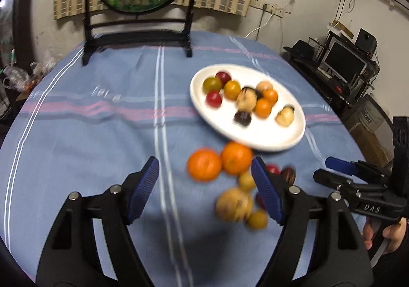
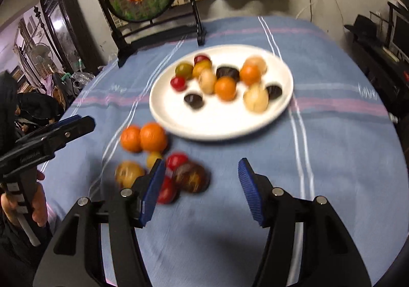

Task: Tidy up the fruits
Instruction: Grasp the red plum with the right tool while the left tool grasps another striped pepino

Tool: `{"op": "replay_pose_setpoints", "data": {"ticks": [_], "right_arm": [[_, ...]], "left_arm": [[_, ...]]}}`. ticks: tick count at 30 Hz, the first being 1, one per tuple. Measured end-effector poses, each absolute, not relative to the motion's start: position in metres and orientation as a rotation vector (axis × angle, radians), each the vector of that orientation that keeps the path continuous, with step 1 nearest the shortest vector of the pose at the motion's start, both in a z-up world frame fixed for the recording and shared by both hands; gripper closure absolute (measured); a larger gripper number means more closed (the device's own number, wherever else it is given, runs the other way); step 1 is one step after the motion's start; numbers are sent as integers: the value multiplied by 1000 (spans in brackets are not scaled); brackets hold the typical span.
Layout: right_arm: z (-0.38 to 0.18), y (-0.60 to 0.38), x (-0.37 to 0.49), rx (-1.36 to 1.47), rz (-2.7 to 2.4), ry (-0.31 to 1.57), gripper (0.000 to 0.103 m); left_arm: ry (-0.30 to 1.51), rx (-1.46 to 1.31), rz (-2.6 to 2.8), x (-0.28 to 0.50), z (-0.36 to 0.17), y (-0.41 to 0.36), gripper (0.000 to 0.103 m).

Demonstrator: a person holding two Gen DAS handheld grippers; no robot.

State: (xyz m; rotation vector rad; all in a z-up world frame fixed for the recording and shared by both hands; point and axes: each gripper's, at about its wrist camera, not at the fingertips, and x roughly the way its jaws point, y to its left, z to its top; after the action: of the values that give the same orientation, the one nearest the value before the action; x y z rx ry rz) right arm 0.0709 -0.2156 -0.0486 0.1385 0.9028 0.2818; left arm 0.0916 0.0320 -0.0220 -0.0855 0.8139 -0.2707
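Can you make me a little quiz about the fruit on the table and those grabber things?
1. True or false: both oranges already lie on the white plate.
2. Which holds something right now? A) left gripper B) right gripper C) neither
3. Fill in: the loose fruit pile lies on the blue striped ______.

Key:
1. False. They sit side by side on the cloth just off the plate's near rim.
2. C. Both sets of jaws stand open with nothing between the pads.
3. Tablecloth.
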Motion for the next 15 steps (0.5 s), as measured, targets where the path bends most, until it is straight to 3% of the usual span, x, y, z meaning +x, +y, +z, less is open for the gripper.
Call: {"op": "replay_pose_setpoints", "data": {"ticks": [11, 15], "right_arm": [[-68, -171, 53, 184, 383, 946, 43], [-74, -164, 59, 187, 371, 957, 48]], "left_arm": [[864, -121, -232, 61, -51, 65, 27], [861, -122, -246, 57, -50, 66, 27]]}}
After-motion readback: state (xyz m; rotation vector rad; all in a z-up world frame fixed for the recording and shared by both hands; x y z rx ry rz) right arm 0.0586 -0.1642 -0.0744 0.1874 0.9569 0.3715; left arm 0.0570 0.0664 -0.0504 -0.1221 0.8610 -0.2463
